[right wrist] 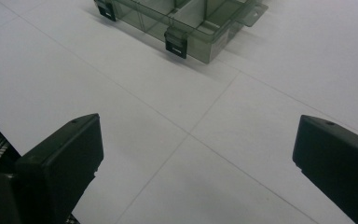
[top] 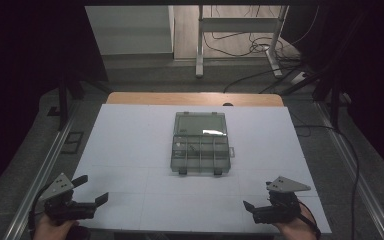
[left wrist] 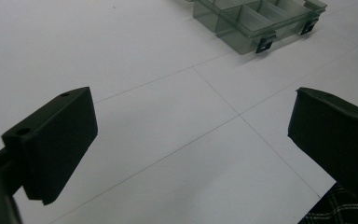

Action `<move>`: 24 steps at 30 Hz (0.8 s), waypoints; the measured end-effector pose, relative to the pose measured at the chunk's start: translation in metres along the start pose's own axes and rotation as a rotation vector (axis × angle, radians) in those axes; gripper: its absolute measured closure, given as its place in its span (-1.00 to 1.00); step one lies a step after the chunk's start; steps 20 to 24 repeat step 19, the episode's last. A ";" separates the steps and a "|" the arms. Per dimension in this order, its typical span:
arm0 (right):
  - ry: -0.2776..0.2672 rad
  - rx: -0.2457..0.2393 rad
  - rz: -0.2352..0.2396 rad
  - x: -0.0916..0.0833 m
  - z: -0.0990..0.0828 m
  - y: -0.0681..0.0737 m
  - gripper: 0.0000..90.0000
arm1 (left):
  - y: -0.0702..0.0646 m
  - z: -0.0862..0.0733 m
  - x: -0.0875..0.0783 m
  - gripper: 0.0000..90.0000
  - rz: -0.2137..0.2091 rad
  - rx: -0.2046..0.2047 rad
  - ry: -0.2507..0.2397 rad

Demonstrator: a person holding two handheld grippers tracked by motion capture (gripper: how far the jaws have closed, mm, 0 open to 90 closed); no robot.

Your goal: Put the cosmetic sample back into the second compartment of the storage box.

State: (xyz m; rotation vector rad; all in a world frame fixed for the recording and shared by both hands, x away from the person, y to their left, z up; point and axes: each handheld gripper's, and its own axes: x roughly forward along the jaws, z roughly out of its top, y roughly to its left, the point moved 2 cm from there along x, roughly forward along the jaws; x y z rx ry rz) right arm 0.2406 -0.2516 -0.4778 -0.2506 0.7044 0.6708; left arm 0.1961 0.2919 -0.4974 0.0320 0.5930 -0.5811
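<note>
1. Left tool (top: 91, 189), lower left of the high view: held in a hand (top: 52, 229) at the near edge of the tabletop (top: 130, 145); jaws spread wide, nothing between them.
2. Right tool (top: 256, 195), lower right of the high view: held likewise in the other hand (top: 295, 227); jaws spread wide and empty. In both gripper views bare white surface lies between the jaws.
3. Compartment box (top: 200, 143), centre of the high view: smoky translucent plastic, lid (top: 200, 124) swung open toward the top of the frame, divided tray facing up. Two dark latches (right wrist: 175, 45) hang at its near edge. It stands well apart from both tools. Whether the compartments hold anything cannot be told.
4. Judged risks: the box looks light, so a push from one tool alone could slide it across the smooth sheet; the open lid could catch a jaw; the small latches leave little margin for a misaligned pinch.
5. Surroundings: a wooden strip (top: 195, 98) borders the far edge; a metal frame (top: 240, 35) and loose cables (top: 260, 47) lie on the floor beyond, upper centre.
6. Obstructions: nothing lies between either tool and the box.
</note>
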 end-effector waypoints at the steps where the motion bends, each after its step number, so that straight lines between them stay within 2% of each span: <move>1: 0.001 0.002 -0.002 -0.001 -0.001 -0.001 -0.97 | 0.000 0.000 0.000 -0.96 0.000 0.000 0.000; 10: 0.004 0.050 -0.035 -0.009 -0.016 -0.009 -1.00 | 0.001 0.000 0.000 -0.96 0.000 -0.002 -0.001; 12: -0.029 0.064 -0.044 -0.013 -0.017 -0.009 -1.00 | 0.000 0.000 0.000 -0.96 0.000 -0.002 0.000; 15: -0.047 0.075 -0.046 -0.016 -0.018 -0.010 -1.00 | 0.000 0.000 0.000 -0.96 0.000 -0.003 0.000; 24: -0.045 0.076 -0.050 -0.016 -0.018 -0.010 -1.00 | 0.001 0.000 0.000 -0.96 0.000 -0.002 0.001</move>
